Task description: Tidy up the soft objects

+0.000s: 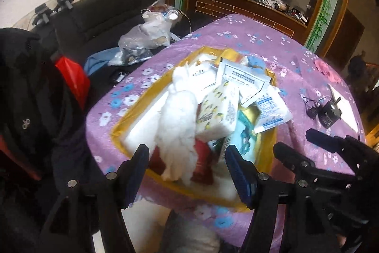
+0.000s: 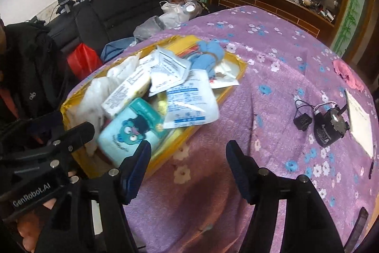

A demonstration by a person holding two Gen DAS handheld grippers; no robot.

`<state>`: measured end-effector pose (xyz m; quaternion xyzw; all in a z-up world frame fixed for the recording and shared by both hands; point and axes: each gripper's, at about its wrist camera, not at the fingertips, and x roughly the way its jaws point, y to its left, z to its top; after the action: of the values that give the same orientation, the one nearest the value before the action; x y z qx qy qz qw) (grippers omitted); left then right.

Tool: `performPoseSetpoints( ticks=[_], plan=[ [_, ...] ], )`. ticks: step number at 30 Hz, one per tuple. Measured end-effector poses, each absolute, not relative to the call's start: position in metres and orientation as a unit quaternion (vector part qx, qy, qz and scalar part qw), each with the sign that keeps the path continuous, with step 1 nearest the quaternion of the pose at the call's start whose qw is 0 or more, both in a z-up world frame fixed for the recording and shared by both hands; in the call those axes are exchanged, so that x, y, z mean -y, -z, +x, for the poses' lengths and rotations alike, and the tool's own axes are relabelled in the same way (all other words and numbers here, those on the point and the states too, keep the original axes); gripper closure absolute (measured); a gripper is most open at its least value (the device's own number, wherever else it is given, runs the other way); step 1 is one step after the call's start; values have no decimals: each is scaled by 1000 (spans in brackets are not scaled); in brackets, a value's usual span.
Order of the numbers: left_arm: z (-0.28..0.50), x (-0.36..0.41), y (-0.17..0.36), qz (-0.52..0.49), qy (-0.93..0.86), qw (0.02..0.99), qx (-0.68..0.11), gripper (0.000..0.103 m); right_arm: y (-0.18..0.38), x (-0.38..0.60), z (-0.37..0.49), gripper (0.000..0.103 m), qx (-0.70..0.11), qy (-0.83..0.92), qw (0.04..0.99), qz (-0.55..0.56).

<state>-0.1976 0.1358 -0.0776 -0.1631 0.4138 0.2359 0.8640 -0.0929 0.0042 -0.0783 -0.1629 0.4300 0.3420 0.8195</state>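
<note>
Tabletop under purple flower-print cloth (image 2: 272, 87). On it: yellow shallow cardboard box (image 2: 239, 71) heaped with packets; small black motor with wired plug (image 2: 328, 125); white paper sheet (image 2: 361, 125); crumpled pink fabric piece (image 2: 347, 74) near far edge.

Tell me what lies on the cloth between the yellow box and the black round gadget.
Only bare purple floral cloth between the yellow box and the black round gadget, per the right wrist view.

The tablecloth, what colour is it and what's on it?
The tablecloth is purple with white and blue flowers; the right wrist view shows it best.

Packets crowd the yellow box (image 2: 233, 84); the purple cloth (image 2: 272, 77) beside it lies open.
</note>
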Motion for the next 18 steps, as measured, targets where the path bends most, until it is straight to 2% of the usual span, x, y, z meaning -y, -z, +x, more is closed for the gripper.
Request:
performPoseSetpoints(
  ticks=[18],
  plan=[
    [-214, -158, 84, -163, -262, 856, -415, 33, 81, -29, -114, 36, -436, -328, 823, -161]
  ],
)
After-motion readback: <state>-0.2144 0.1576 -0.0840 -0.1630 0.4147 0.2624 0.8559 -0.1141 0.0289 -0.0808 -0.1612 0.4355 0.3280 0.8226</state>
